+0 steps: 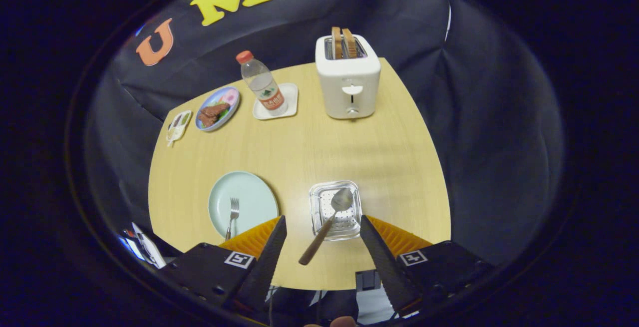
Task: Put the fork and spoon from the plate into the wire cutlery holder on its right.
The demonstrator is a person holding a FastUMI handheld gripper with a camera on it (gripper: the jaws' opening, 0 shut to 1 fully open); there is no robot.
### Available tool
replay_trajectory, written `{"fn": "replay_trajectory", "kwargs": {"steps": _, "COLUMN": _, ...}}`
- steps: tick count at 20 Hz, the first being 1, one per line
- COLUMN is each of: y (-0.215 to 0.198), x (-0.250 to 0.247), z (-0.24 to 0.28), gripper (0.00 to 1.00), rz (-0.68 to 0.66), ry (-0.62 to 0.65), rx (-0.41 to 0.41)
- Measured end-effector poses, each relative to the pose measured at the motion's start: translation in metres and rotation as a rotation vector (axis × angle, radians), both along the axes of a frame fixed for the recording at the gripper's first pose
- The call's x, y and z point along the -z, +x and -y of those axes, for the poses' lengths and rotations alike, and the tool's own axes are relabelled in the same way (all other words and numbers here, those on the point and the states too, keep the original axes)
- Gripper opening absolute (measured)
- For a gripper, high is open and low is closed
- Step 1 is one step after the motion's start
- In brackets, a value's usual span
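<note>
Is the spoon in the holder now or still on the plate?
In. The spoon leans in the wire cutlery holder, handle sticking out between the open hand-held gripper fingers. The fork lies on the plate.

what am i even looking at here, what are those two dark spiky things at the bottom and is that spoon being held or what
Those two dark ridged things are the fingers of a hand-held gripper; a person carries it, and a fisheye camera on it looks forward along the fingers, which is why the picture is round. The fingers are spread apart and press on nothing.

Ahead is a wooden table. The spoon is not held: its bowl rests in the wire cutlery holder between the fingers, with the handle sticking out toward the camera. Beside it on the left, a pale green plate has the fork on it. Farther back stand a toaster with bread, a water bottle and a dish of food.
</note>
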State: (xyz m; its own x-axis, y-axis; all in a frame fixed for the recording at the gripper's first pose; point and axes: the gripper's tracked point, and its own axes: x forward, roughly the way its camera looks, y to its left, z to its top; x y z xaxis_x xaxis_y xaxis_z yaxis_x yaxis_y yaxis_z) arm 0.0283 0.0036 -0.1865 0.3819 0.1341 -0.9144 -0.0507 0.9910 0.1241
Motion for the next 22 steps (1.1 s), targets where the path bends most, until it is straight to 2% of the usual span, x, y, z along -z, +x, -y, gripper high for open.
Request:
{"fn": "replay_trajectory", "kwargs": {"steps": 2, "y": -0.001, "x": -0.008, "z": -0.020, "gripper": 0.96, "rz": 0.111, "ry": 0.007, "rx": -0.015}}
{"fn": "replay_trajectory", "kwargs": {"steps": 5, "y": -0.016, "x": -0.013, "z": -0.061, "gripper": 0.95, "rz": 0.246, "ry": 0.017, "rx": -0.048}}
{"fn": "replay_trajectory", "kwargs": {"steps": 9, "y": -0.041, "x": 0.007, "z": -0.126, "gripper": 0.95, "rz": 0.350, "ry": 0.041, "rx": -0.116}}
{"fn": "replay_trajectory", "kwargs": {"steps": 14, "y": -0.068, "x": 0.069, "z": -0.183, "gripper": 0.97, "rz": 0.286, "ry": 0.037, "rx": -0.104}}
{"fn": "replay_trajectory", "kwargs": {"steps": 17, "y": -0.077, "x": 0.110, "z": -0.199, "gripper": 0.97, "rz": 0.228, "ry": -0.016, "rx": -0.124}}
{"fn": "replay_trajectory", "kwargs": {"steps": 22, "y": -0.076, "x": 0.139, "z": -0.215, "gripper": 0.97, "rz": 0.187, "ry": -0.048, "rx": -0.117}}
